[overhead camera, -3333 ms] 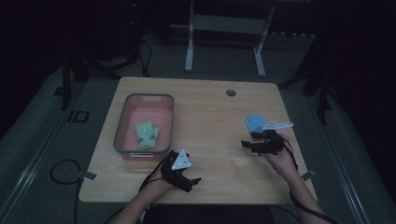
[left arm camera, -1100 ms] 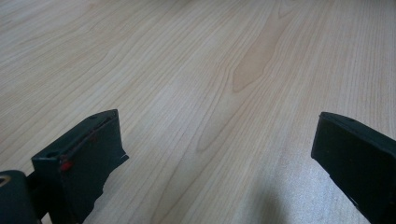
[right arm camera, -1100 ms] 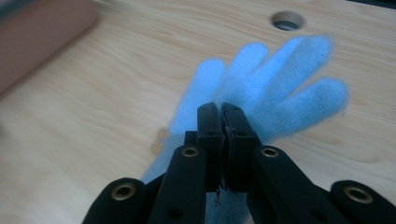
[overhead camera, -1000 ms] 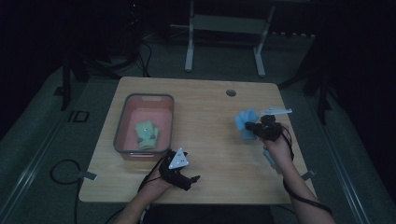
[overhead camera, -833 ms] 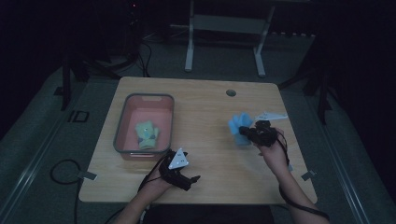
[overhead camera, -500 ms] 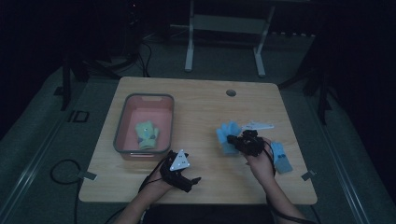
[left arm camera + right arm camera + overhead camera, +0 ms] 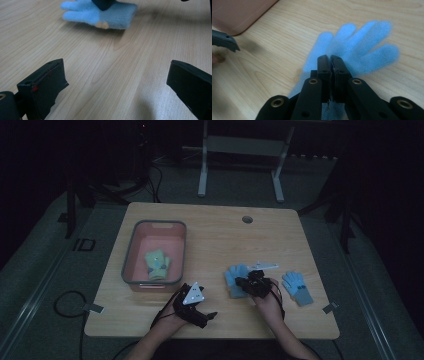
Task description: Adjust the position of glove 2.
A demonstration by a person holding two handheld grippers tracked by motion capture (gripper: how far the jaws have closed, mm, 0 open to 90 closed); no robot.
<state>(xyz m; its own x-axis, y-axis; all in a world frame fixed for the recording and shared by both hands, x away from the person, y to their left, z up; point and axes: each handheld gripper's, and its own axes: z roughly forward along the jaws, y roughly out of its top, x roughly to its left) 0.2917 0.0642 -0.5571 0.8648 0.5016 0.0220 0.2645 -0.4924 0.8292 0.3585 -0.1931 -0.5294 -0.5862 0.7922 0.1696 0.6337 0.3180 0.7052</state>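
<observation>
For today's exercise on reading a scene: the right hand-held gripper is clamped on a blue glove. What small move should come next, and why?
Probably carry the blue glove a little further left toward the pink bin. The right hand-held gripper is shut on it, the bin already holds a green glove, and bare table lies between.
</observation>
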